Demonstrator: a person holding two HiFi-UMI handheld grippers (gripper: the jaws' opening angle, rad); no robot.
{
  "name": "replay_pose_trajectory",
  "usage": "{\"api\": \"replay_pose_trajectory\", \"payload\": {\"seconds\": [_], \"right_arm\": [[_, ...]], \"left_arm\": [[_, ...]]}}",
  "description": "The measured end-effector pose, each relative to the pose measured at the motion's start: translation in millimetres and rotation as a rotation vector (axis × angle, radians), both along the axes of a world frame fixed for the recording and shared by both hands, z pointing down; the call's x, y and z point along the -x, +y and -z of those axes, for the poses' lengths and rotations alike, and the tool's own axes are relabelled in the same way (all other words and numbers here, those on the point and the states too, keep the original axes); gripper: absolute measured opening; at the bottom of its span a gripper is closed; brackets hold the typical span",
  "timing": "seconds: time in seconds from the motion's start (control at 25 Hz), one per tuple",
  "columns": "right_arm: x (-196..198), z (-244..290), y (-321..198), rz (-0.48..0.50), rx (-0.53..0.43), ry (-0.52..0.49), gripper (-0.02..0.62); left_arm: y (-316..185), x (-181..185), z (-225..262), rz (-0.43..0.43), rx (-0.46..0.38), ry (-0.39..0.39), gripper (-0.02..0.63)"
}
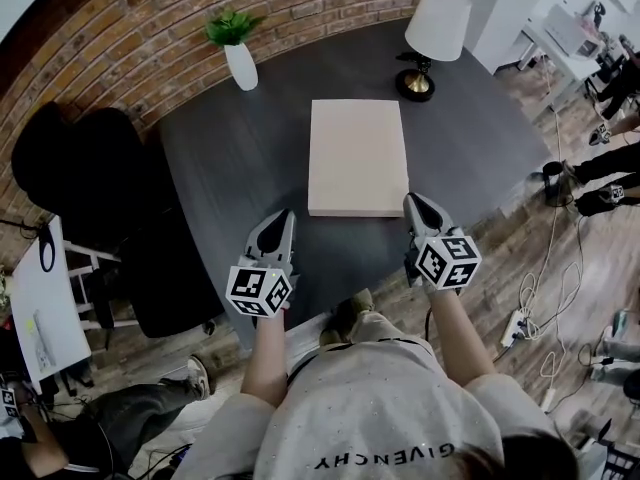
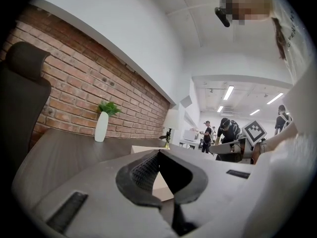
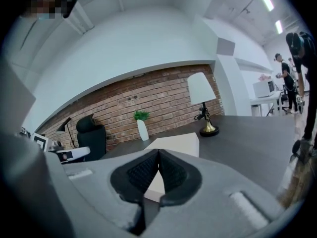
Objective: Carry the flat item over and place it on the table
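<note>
Head view: flat item lay lengthwise from table near edge; left gripper, right gripper closed, empty, beside near corners; right nearer.

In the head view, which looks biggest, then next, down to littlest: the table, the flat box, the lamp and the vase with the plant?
1. table
2. flat box
3. lamp
4. vase
The lamp's shade stands up nearer the camera, so lamp over vase is less sure.
</note>
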State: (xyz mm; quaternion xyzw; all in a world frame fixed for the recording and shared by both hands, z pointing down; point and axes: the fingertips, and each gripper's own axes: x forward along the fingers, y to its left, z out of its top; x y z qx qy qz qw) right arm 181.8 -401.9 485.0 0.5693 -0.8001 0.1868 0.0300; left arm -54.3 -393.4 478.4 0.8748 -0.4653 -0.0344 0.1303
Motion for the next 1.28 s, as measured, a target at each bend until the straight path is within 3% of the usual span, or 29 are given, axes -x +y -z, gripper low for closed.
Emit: {"api": "replay_pose_trajectory", "payload": {"seconds": [0.56,1.28], "right_arm": [[2.3,28.3,63.0,-0.012,-0.093,0.03,-0.003],[13.7,44.8,119.3,-0.045,-0.163,0.058,-0.003]], "left_arm": [[43.2,-6.0,25.6,-0.041,-0.049,-0.013,-0.003],[87.1,19.6,37.9,-0.02,-0.085,-0.038,-0.003]]}}
